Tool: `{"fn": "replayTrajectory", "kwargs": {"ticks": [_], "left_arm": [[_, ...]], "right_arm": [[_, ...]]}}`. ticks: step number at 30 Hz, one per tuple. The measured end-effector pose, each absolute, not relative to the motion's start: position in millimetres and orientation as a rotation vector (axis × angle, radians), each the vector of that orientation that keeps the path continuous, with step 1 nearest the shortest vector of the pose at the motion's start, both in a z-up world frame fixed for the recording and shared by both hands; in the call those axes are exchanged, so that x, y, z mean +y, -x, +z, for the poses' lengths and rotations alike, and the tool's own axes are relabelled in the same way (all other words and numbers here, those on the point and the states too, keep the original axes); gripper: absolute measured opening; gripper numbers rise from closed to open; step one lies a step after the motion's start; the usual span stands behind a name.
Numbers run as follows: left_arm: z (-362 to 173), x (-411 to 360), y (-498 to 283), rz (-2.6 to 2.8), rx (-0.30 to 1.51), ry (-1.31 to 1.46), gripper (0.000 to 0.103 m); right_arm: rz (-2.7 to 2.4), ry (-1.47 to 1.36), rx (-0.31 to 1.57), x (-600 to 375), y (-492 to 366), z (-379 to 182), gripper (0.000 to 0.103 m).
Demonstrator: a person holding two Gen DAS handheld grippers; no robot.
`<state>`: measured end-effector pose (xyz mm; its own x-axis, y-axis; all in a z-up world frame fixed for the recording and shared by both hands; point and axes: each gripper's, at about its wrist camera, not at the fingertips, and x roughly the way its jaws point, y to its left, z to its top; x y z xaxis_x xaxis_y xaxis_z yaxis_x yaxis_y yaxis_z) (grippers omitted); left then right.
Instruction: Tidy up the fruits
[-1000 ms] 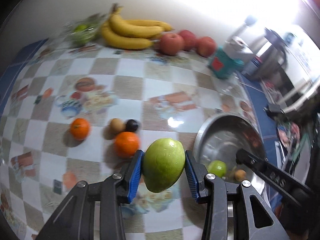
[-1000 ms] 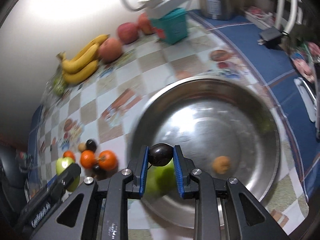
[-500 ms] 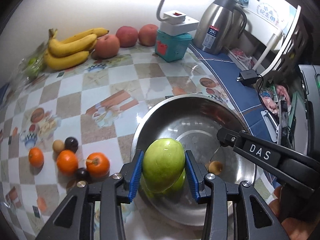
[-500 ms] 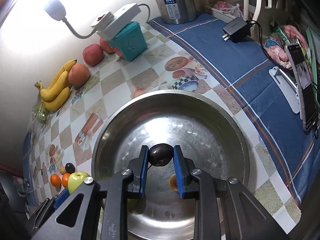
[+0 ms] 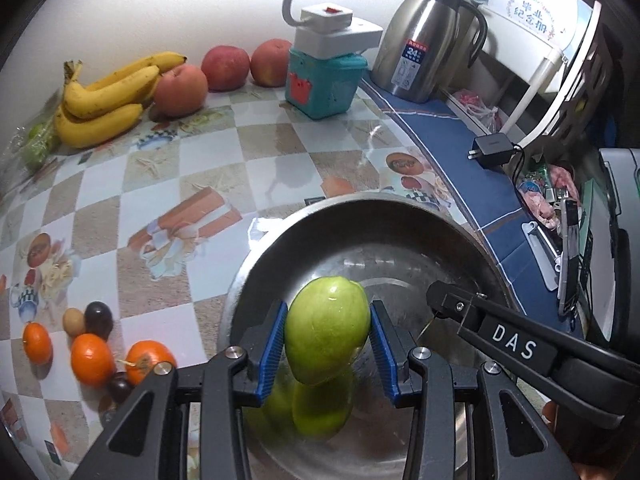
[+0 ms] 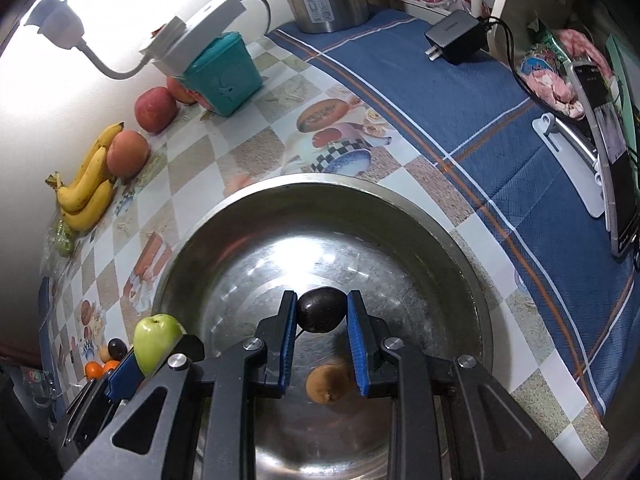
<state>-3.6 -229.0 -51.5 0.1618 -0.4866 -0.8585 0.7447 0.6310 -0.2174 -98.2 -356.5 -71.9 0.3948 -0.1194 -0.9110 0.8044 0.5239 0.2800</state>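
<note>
My left gripper (image 5: 327,340) is shut on a green apple (image 5: 327,330) and hangs over the near left part of a steel bowl (image 5: 360,208). Another green fruit (image 5: 320,406) lies in the bowl right beneath it. My right gripper (image 6: 322,316) is shut on a small dark round fruit (image 6: 321,314) above the bowl's middle (image 6: 400,264). A small brown fruit (image 6: 328,384) rests on the bowl floor under it. The left gripper with its apple (image 6: 154,340) shows at the bowl's left rim in the right wrist view.
Left of the bowl lie oranges (image 5: 92,358), dark fruits (image 5: 98,316) and a tan one (image 5: 73,322). Bananas (image 5: 108,96) and red apples (image 5: 224,68) line the wall beside a teal box (image 5: 324,84) and a steel kettle (image 5: 428,48). A charger (image 6: 456,42) and a phone (image 6: 612,152) lie on the blue cloth.
Both grippers have swung over the bowl and come lower, each still holding its fruit. The left one moved from above the tablecloth and loose oranges to above the bowl.
</note>
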Motion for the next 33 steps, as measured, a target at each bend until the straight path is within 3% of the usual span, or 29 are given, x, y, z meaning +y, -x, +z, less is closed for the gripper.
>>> {"fn": "replayTrajectory", "kwargs": {"ticks": [22,27,33], "left_arm": [[-67.7,-239.8,2.0,-0.909,1.137,-0.296,0.044],[-62.8,-239.0,1.1,-0.915,1.129,-0.279,0.045],[-46.9,-238.5,2.2,-0.925,1.106,-0.276,0.045]], "right_arm": [[-0.698,-0.852,1.019,-360.6,96.7,-82.4,0.027],[-0.695,-0.853,1.006,-360.8,96.9,-80.3,0.036],[-0.700,-0.852,0.966,-360.3,101.4,-68.1,0.037]]}}
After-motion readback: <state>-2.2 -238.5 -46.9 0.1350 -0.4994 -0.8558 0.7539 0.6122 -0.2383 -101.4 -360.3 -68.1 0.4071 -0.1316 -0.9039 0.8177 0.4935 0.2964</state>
